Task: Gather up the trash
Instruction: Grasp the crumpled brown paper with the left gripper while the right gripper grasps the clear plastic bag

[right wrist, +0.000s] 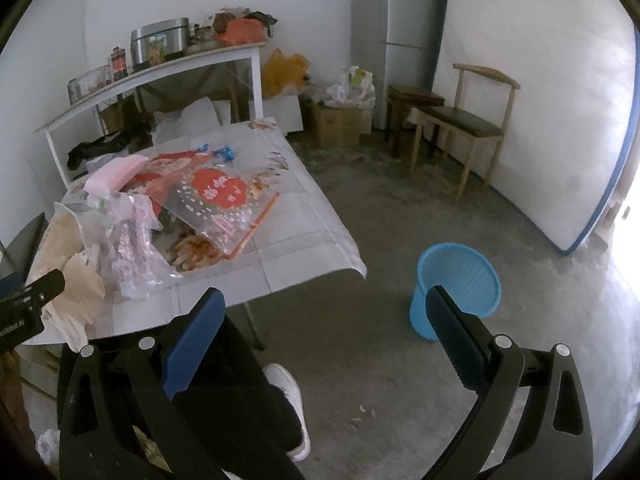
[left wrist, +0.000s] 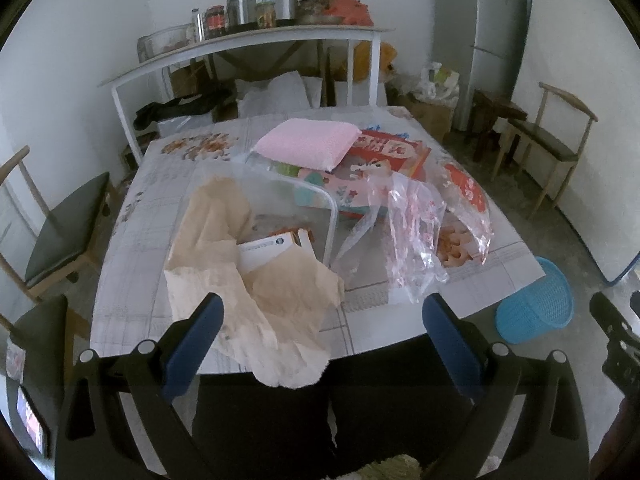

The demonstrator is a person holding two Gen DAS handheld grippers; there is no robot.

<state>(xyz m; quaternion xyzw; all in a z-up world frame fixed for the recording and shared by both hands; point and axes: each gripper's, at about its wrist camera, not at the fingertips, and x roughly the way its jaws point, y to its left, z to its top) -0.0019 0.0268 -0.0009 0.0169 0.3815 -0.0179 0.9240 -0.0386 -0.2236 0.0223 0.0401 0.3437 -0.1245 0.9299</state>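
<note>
No collection evident: brown paper [left wrist: 256, 280] and plastic bags [left wrist: 416, 224] remain on the table [left wrist: 120, 280], blue basket [right wrist: 460, 280] appears empty, left gripper [left wrist: 322, 340] and right gripper [right wrist: 326, 334] both spread, holding nothing.

The brown paper [left wrist: 256, 280] looks thin, crinkly and matt — its edge is torn and rough. The clear plastic bags [left wrist: 416, 220] are shiny and wrinkled. The pink sponge [left wrist: 308, 142] looks soft and bumpy. The table [left wrist: 132, 264] has a smooth cloth on it. The blue basket [right wrist: 460, 280] is plastic with a mesh wall. The floor [right wrist: 380, 216] is rough grey concrete — dull, with stains. The chair [right wrist: 472, 120] has a wood frame.
</note>
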